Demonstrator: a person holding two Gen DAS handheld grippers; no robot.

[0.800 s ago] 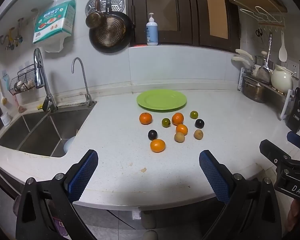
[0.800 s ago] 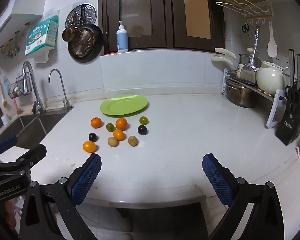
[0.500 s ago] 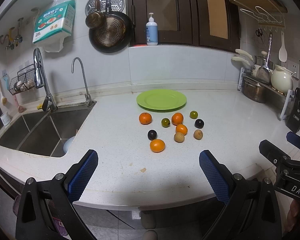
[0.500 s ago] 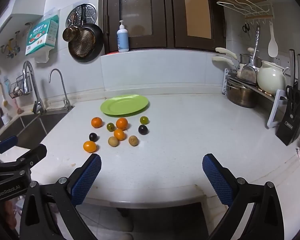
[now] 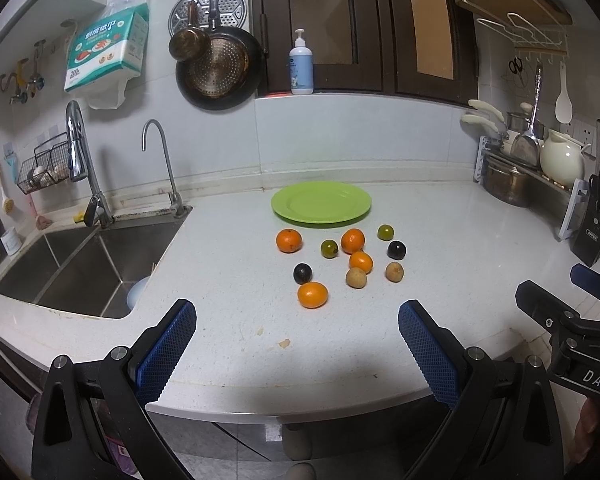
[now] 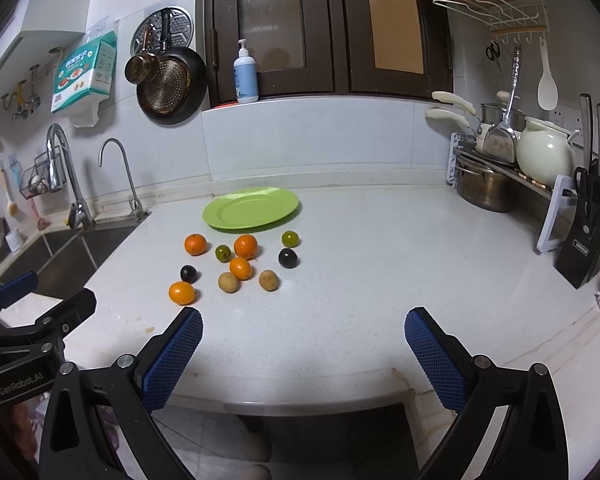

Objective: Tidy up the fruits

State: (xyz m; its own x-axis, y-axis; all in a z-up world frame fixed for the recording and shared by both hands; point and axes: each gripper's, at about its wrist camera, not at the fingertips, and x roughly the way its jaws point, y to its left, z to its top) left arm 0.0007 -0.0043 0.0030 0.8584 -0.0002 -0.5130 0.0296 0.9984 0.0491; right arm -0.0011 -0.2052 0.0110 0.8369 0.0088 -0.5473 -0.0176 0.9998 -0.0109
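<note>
A bare green plate point(image 5: 321, 202) point(image 6: 252, 208) lies near the back of the white counter. In front of it sit several small fruits: oranges such as the nearest one point(image 5: 312, 294) point(image 6: 182, 293), dark plums point(image 5: 302, 273) point(image 6: 288, 257), green ones point(image 5: 385, 232) point(image 6: 290, 238) and brown ones point(image 5: 394, 271) point(image 6: 269, 280). My left gripper point(image 5: 297, 332) is open at the counter's front edge, short of the fruit. Further right along that edge my right gripper point(image 6: 303, 336) is also open and holds nothing. Each gripper shows at the side of the other's view.
A double sink point(image 5: 72, 264) with two taps lies at the left. At the right stand a pot point(image 6: 486, 192), a white jug point(image 6: 546, 156) on a rack and a knife block point(image 6: 588, 236). Pans point(image 5: 216, 68) and a soap bottle point(image 5: 301, 66) are at the back wall.
</note>
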